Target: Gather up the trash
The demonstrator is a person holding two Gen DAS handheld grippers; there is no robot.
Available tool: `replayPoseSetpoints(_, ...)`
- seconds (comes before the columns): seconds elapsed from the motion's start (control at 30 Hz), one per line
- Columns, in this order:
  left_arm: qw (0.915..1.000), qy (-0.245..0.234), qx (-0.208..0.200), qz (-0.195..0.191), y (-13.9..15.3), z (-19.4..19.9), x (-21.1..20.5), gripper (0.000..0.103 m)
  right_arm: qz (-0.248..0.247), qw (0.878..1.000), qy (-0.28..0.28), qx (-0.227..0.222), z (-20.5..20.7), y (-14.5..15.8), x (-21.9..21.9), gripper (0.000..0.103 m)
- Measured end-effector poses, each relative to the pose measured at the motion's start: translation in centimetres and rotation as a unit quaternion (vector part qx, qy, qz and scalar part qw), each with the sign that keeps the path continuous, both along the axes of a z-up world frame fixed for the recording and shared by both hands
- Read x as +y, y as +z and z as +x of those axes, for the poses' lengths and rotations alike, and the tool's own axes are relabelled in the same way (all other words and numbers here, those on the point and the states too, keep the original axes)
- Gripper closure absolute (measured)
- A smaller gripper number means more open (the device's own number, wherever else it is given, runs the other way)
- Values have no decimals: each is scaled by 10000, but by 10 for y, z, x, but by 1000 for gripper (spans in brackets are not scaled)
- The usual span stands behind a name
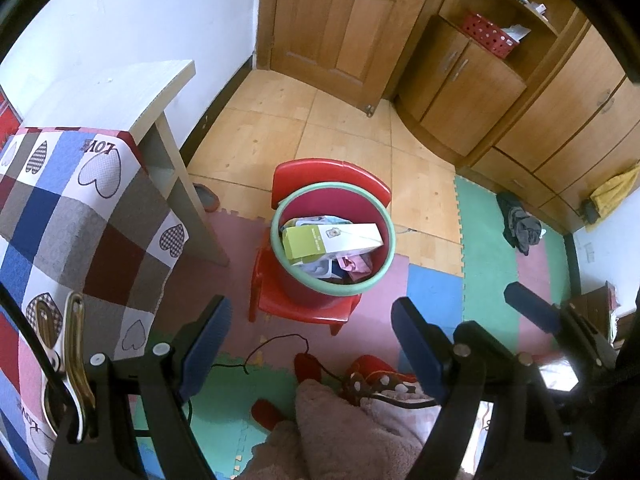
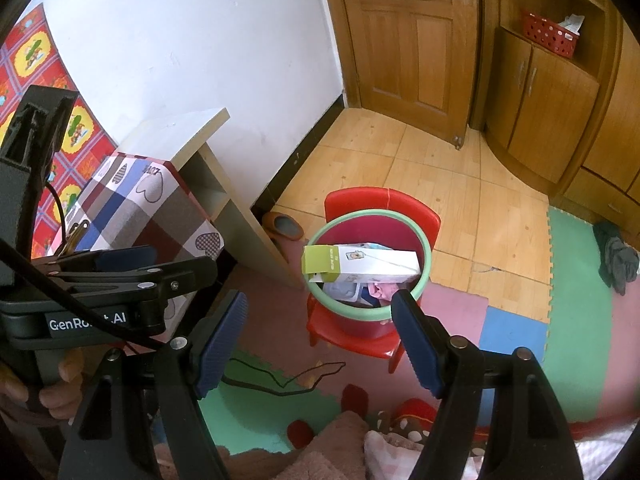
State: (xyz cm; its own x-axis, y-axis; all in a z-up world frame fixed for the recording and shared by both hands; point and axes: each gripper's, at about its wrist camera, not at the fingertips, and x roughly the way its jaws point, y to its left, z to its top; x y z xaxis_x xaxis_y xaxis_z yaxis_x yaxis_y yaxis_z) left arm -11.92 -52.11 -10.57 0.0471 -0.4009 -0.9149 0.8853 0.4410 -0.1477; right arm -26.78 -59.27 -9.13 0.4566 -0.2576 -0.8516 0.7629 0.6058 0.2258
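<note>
Red plastic bin with pale green rim (image 1: pixel 333 240) is seen seated on a small red plastic chair (image 1: pixel 304 304), filling its seat. A long white-and-green cardboard box (image 1: pixel 332 240) lies across the top of the trash, reaching the rim at both ends. Judged light, stiff, crushable; best taken across its narrow sides near the middle. Left gripper (image 1: pixel 308 344) and right gripper (image 2: pixel 316 340) are both spread, empty, and held above the foam mat.

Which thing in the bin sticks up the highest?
The long green-and-white box. It lies across the top of the red bin, above the pink scrap and other wrappers.
</note>
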Motion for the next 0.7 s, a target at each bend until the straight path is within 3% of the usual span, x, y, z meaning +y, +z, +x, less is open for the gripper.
replayPoseSetpoints(0.7, 10000, 17, 3, 14, 1, -1, -2, 18, 20, 10000, 1, 15, -6, -1, -7, 27)
